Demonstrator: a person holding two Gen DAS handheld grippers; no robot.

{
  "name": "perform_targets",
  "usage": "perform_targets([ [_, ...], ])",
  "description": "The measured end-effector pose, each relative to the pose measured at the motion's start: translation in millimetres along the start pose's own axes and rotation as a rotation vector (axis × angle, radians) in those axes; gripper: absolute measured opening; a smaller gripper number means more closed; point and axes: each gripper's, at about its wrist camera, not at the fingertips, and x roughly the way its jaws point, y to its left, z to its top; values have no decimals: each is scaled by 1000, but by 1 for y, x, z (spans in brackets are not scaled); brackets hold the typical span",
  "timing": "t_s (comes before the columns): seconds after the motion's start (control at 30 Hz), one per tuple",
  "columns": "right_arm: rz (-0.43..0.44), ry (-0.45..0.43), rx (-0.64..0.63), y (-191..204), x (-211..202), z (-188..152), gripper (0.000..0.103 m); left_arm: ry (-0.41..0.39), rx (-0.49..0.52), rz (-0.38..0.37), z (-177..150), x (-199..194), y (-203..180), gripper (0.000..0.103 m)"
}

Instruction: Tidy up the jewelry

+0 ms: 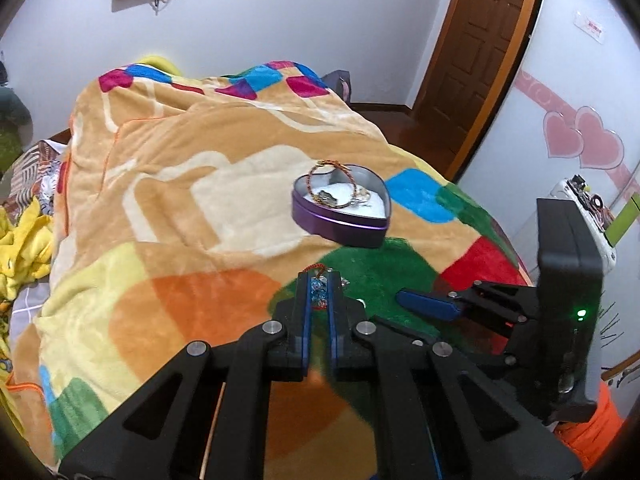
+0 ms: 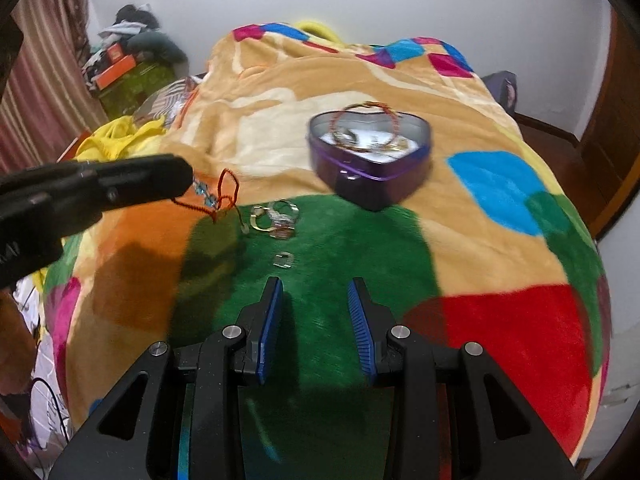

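A purple heart-shaped tin (image 1: pixel 340 220) stands open on the bed blanket, with a red-gold bangle (image 1: pixel 326 182) leaning on its rim and small jewelry inside; it also shows in the right wrist view (image 2: pixel 370 172). My left gripper (image 1: pixel 319 284) is shut on a red cord bracelet with blue beads (image 1: pixel 318 292), held above the blanket; in the right wrist view the bracelet (image 2: pixel 218 196) dangles from it. My right gripper (image 2: pixel 316 286) is open and empty above the green patch. Gold and silver pieces (image 2: pixel 276 220) and a small silver ring (image 2: pixel 284 260) lie ahead of it.
The colourful plush blanket (image 2: pixel 500 188) covers the bed. Yellow cloth (image 2: pixel 120 136) lies at the left edge. A wooden door (image 1: pixel 480 52) and a wall with pink hearts (image 1: pixel 580 140) stand to the right. A cluttered corner (image 2: pixel 128 56) is at the far left.
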Motion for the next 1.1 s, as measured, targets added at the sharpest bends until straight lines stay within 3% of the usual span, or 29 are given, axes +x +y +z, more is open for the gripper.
perform_targets([
  [0.27,-11,10,-31,7,17,6,30,12,-12,10,-7,1,9,6],
  [0.4,-12,0,-37,7,15,6,10,12,-13,9,-8,1,9,6],
  [1.1,-39,-182,65,-30,-40,28,10,-97,14,-9,37,-15,-9,6],
])
